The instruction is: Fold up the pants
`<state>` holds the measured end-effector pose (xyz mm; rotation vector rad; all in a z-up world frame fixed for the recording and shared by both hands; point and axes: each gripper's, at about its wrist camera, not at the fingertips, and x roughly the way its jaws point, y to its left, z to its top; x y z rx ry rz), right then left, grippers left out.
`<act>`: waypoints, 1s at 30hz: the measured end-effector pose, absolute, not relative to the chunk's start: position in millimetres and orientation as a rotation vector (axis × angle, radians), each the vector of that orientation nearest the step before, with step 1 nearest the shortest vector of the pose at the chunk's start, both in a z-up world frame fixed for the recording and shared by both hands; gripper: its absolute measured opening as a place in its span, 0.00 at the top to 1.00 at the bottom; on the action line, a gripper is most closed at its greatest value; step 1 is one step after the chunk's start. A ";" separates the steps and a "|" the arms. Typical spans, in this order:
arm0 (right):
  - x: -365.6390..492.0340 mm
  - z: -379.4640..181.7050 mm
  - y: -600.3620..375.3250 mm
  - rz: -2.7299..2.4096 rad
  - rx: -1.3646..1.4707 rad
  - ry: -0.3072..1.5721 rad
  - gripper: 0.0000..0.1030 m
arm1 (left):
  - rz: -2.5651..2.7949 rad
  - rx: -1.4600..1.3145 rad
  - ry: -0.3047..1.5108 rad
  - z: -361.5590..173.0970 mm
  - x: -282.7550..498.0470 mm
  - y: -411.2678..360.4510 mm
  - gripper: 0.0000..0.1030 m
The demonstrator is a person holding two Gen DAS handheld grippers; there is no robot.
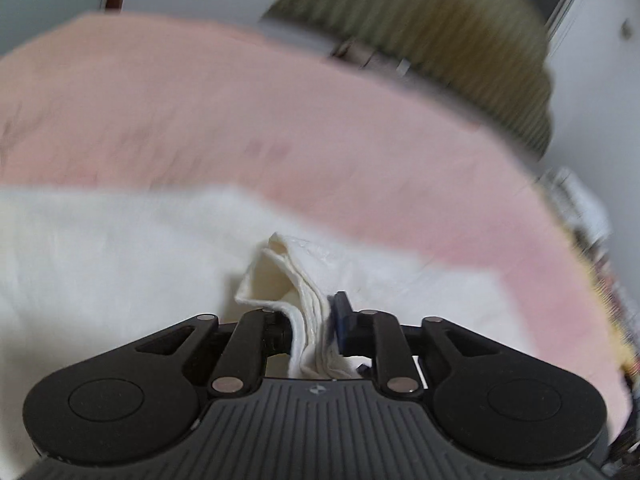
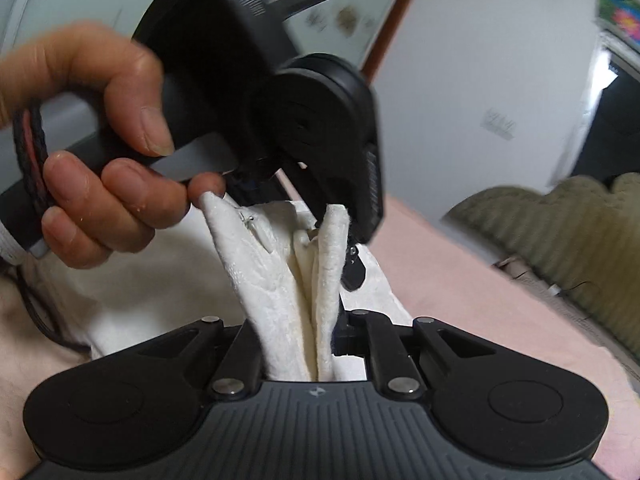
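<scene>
2 pairs of fingers are each clamped on white cloth: the left gripper (image 1: 314,330) pinches a stack of several folded layers of the white pants (image 1: 100,272) between its narrow fingers, the bunch rising toward 12 o'clock in the left wrist view. The right gripper (image 2: 316,340) squeezes a thick, textured bundle of the same pants (image 2: 276,292), which climbs toward 12 o'clock in its own view and meets the left gripper (image 2: 340,216), seen there from outside at 12 o'clock, biting the upper end of the fold. A bare hand (image 2: 100,136) at 10 o'clock wraps that gripper's handle, with a dark braided cord (image 2: 30,160) beside the knuckles. Beyond the fingers, the rest of the pants lies spread flat, blurred, on a pink bed cover (image 1: 280,120). An olive ribbed cushion (image 1: 460,48) sits past the cover's edge at 1 o'clock in the left view and at 3 o'clock (image 2: 560,248) in the right view, against pale walls (image 2: 480,60).
</scene>
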<state>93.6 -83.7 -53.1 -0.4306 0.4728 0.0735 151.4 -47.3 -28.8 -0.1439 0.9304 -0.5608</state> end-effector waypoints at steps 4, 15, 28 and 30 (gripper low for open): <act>97.2 -68.9 -78.3 0.068 -0.474 0.542 0.88 | -0.577 -0.145 0.887 -32.7 144.1 -39.1 0.63; 49.8 -22.0 -150.1 0.270 -0.059 0.535 0.80 | -0.277 0.096 0.660 6.6 103.6 0.3 0.35; 27.8 -33.4 -107.3 0.472 -0.226 0.503 0.43 | -0.221 0.156 0.638 -9.6 97.0 -2.2 0.22; 20.6 -23.6 -121.4 0.514 -0.109 0.429 0.43 | -0.217 0.122 0.656 -9.2 98.8 3.5 0.23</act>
